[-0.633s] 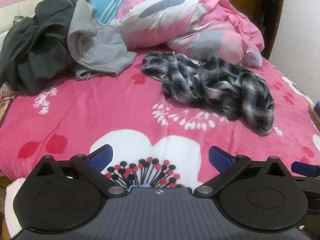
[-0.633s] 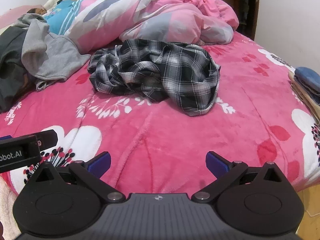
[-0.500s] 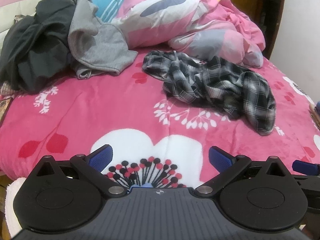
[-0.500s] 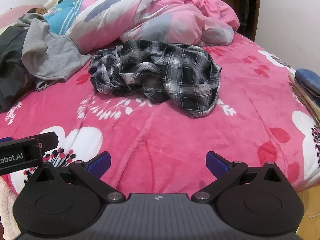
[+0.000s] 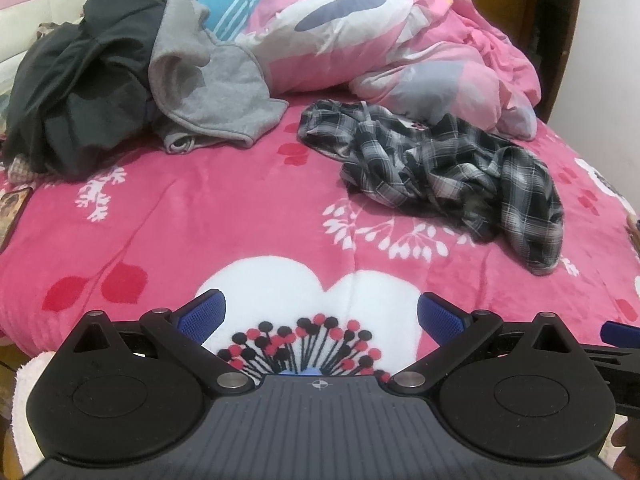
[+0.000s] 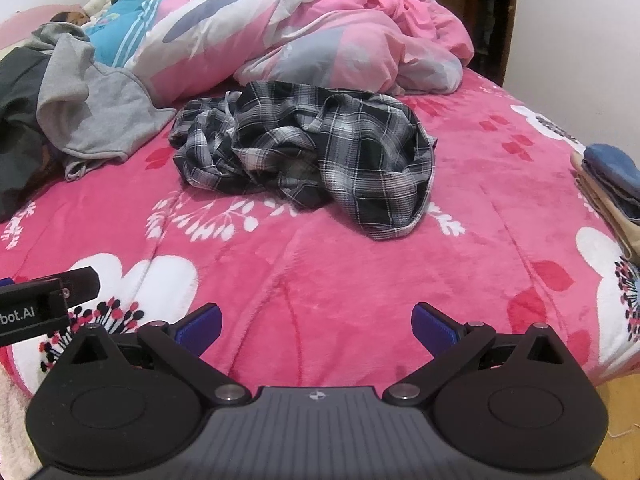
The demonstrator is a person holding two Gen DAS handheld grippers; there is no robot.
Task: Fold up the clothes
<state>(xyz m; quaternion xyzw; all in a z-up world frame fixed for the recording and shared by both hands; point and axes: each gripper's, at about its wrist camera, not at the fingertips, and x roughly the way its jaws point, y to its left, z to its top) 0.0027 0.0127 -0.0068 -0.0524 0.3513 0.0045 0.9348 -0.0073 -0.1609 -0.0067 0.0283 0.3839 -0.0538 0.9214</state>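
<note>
A crumpled black-and-white plaid shirt (image 5: 448,176) lies on the pink flowered bed cover (image 5: 224,216), its long axis running slantwise across the bed: one end toward the heaped pink quilt (image 5: 400,52), the other trailing down toward the near edge. Which end is the collar cannot be told from the bundle.

The left gripper (image 5: 320,316) has its jaws released, spread wide with nothing between them but the white flower print. The shirt lies well ahead of these jaws and off to their right, apart from them.

The right gripper (image 6: 316,326) likewise has its jaws released and empty. From here the shirt (image 6: 320,156) lies straight ahead of the jaws, well apart, its trailing end nearest them.

Ahead and to the left of both pairs of jaws, a grey garment (image 5: 208,92) is draped over a dark garment (image 5: 80,92). At the far right of the right jaws, a small stack of folded clothes (image 6: 612,184) sits by the bed's edge.
</note>
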